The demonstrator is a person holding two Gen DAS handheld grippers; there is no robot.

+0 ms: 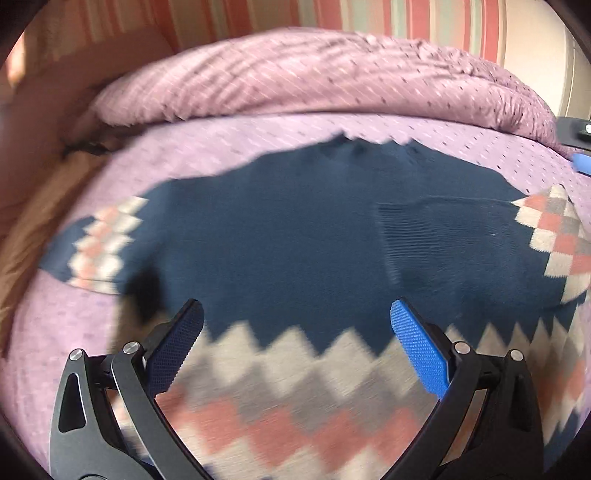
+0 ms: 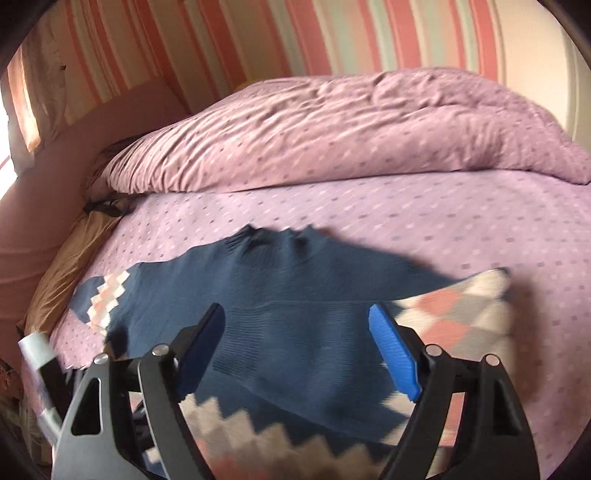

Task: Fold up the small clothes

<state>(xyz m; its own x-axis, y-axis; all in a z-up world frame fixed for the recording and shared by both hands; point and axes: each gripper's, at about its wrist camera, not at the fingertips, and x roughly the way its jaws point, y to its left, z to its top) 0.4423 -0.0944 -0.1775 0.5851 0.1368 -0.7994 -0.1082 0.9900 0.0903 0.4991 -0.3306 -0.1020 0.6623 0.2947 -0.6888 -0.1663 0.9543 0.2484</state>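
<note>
A small navy sweater (image 1: 295,236) with pink, white and grey diamond bands at hem and cuffs lies flat on the lilac bed sheet (image 1: 424,129). Its collar points away from me. My left gripper (image 1: 295,325) is open and empty, just above the sweater's patterned hem. In the right wrist view the sweater (image 2: 295,295) has its right sleeve (image 2: 458,310) folded in over the body. My right gripper (image 2: 297,325) is open and empty above the sweater's lower right part.
A bunched lilac duvet (image 2: 351,125) lies across the far side of the bed. A striped wall (image 2: 295,33) rises behind it. A tan cloth (image 2: 66,258) lies at the bed's left edge. Part of the other gripper (image 1: 580,147) shows at the far right.
</note>
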